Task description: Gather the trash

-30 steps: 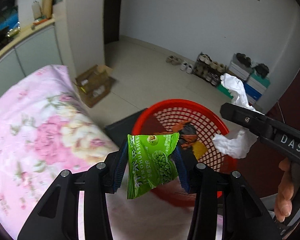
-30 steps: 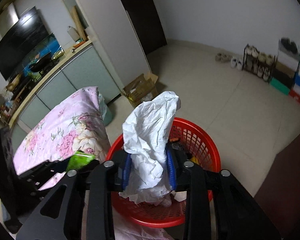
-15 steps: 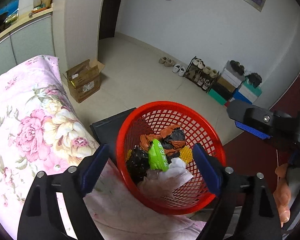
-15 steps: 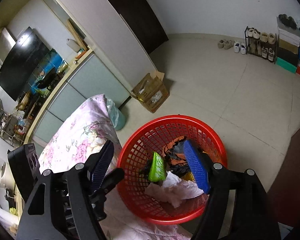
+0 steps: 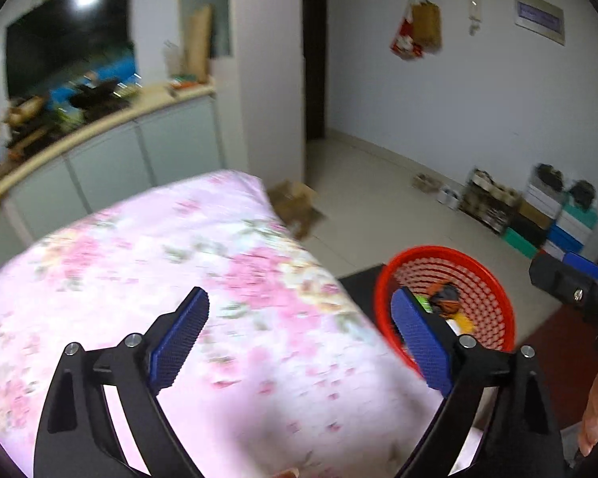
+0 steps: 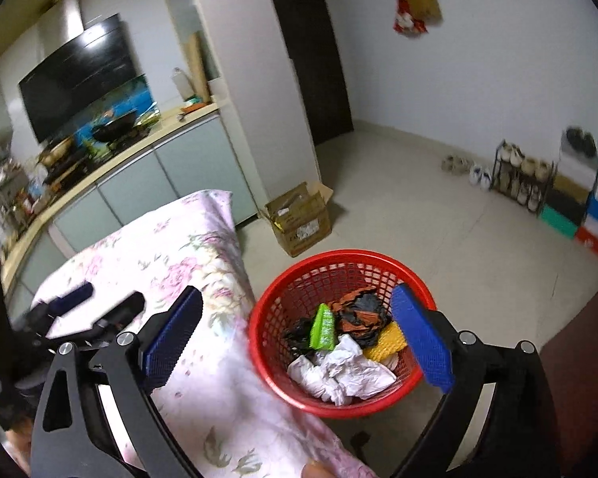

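A red mesh basket (image 6: 398,271) stands on the floor beside the table; it also shows in the left wrist view (image 5: 494,302). In it lie a green snack packet (image 6: 323,326), crumpled white paper (image 6: 343,370), black and orange wrappers (image 6: 358,310) and a yellow piece (image 6: 388,342). My right gripper (image 6: 299,336) is open and empty above the basket's near side. My left gripper (image 5: 299,336) is open and empty over the pink floral tablecloth (image 5: 179,279), left of the basket. The left gripper also shows in the right wrist view (image 6: 95,310).
A cardboard box (image 6: 299,219) sits on the floor beyond the table. A shoe rack (image 6: 522,175) and stacked boxes (image 6: 590,211) line the far wall. A kitchen counter (image 6: 99,175) with a range hood runs at the left. A dark stand (image 5: 358,283) sits under the basket.
One second ago each gripper was shut on trash over the basket. Both opened; the green packet and white paper now lie in it. The left gripper has swung left over the table.
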The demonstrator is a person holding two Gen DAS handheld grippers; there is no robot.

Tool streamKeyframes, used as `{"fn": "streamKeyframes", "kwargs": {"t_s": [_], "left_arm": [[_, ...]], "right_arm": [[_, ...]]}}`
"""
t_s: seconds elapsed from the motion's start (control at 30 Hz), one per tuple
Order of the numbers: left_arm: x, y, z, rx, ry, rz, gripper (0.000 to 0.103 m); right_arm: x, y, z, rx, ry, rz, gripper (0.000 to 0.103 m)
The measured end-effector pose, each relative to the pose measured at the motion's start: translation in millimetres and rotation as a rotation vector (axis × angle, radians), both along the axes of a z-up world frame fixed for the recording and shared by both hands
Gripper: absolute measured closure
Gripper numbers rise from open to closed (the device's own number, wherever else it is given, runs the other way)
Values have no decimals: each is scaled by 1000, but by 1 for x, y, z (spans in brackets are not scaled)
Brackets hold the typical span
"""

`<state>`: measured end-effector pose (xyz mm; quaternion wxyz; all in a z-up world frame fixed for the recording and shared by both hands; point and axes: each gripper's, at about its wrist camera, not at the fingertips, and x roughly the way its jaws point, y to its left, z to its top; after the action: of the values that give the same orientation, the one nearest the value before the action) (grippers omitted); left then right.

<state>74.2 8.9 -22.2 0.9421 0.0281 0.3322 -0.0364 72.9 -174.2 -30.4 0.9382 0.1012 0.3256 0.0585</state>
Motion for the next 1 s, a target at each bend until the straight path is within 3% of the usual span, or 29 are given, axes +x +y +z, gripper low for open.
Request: {"fn": "streamKeyframes", "kwargs": {"t_s": [0.37,1.0], "left_arm": [[-68,28,23,52,-122,145,8],[-116,52,24,26,-148,222,7]], "right_arm": [[-46,43,9,-86,-84,75,10],[-85,55,10,-87,-158,102,9]]}}
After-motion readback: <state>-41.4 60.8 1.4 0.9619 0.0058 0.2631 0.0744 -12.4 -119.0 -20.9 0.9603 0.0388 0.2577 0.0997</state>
